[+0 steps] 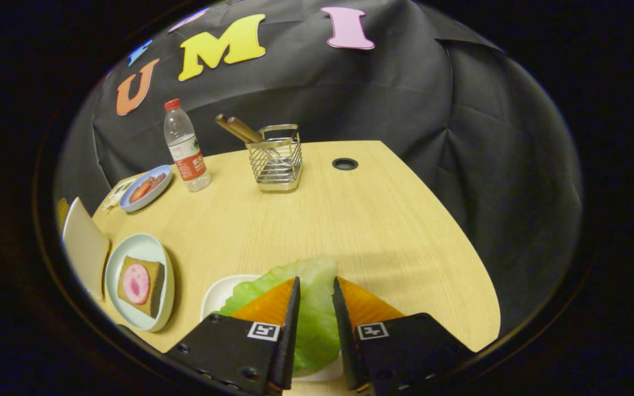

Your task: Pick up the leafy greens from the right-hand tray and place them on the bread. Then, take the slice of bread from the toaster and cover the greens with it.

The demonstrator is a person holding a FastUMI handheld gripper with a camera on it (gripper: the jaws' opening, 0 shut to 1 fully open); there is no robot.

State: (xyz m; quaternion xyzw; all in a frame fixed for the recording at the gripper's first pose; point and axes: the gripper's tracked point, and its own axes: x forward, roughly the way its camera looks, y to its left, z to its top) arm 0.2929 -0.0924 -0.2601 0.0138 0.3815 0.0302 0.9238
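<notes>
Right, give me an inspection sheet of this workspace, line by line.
Surface: light wooden table with a round grommet hole.
Job's things: lettuce leaf on a white tray; bread with a pink slice on a pale plate.
Clutter: water bottle, wire basket with wooden-handled utensils, blue dish of food.
Gripper: gripper straddling the leaf, fingers apart, not pressing it.
Cables: nothing seen.
Surroundings: black cloth wall.

Pale green leafy greens (314, 308), red-capped bottle (185, 146)
</notes>
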